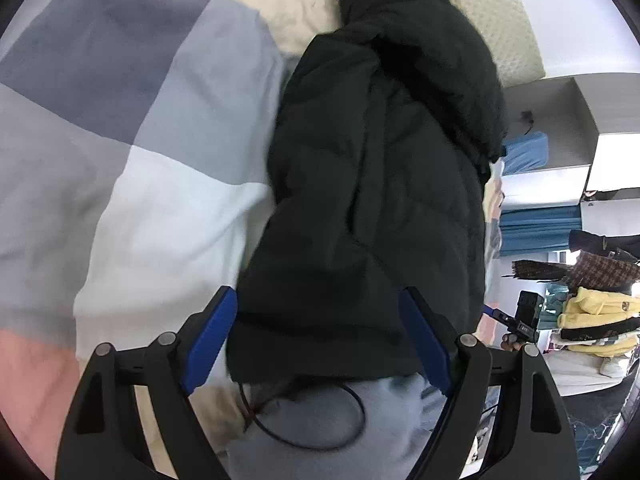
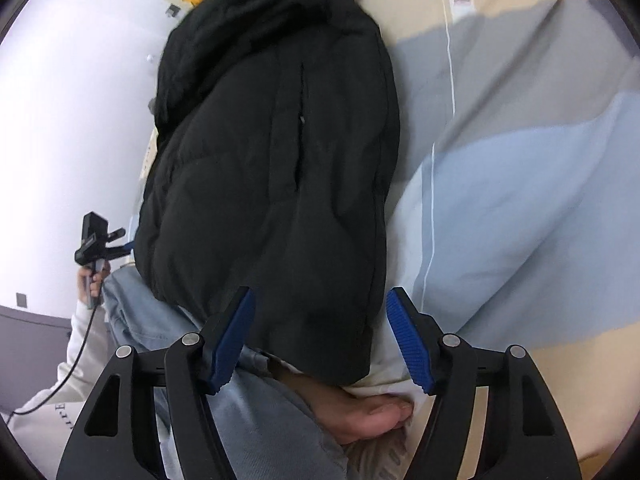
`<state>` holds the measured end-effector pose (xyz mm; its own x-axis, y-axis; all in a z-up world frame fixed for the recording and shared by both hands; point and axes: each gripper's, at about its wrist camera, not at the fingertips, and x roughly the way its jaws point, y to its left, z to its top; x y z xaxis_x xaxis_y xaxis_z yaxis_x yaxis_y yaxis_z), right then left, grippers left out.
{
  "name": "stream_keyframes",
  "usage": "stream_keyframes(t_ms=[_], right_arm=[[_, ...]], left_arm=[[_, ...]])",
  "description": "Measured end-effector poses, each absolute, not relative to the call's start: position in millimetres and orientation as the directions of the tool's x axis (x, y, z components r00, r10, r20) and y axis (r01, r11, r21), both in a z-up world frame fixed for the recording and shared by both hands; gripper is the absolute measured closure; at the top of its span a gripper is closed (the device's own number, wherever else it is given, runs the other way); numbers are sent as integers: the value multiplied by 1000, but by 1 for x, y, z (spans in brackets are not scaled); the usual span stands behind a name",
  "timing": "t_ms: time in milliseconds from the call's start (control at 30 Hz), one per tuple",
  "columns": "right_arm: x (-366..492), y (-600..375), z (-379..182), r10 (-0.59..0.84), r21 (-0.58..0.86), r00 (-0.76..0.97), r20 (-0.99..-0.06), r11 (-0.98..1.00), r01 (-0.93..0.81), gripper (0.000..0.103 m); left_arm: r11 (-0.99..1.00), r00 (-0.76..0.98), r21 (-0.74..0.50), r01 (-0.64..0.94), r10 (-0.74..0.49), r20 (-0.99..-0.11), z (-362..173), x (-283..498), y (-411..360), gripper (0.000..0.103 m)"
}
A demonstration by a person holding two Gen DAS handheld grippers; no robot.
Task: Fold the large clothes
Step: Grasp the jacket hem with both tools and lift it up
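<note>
A checked bedspread (image 1: 132, 152) is seen on the left, bare and roomy right up to the black puffer jacket (image 1: 376, 200), which is laid lengthwise down the bed, hem nearest. The left gripper (image 1: 320, 336) is spread wide above that hem, nothing pinched. Same for the right gripper (image 2: 320, 336): wide open, empty, with plenty of free quilt (image 2: 500, 200) on its right.

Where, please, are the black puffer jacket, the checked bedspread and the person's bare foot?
black puffer jacket (image 1: 372, 184), left wrist view, middle of its body.
checked bedspread (image 1: 120, 128), left wrist view, grey square.
bare foot (image 2: 360, 412), right wrist view, top of the foot.
</note>
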<state>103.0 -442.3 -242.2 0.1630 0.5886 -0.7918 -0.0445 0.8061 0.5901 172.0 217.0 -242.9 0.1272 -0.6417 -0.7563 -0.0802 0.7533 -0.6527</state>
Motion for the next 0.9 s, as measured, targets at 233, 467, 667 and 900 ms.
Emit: stream_keyframes(t_ms=[233,467,667,900], right_arm=[[118,-436,-259,647,640,109,-754,762,-101,33],[137,-446,-272,656,651,141,-742,754,-83,32],[146,-446,-288,663,661,96,-743,749,-55,24],[142,-420,-264,690,669,46,-723,715,-202,23]], left_arm=[[735,40,-676,52,-678,-734,-252,184,200,32],[735,94,-668,115,-677,-730,-252,206,192,35],[726,-8,-680,105,-683,-730,-276,214,187,35],[594,-69,-735,326,-761,-645,-232,187,151,35]])
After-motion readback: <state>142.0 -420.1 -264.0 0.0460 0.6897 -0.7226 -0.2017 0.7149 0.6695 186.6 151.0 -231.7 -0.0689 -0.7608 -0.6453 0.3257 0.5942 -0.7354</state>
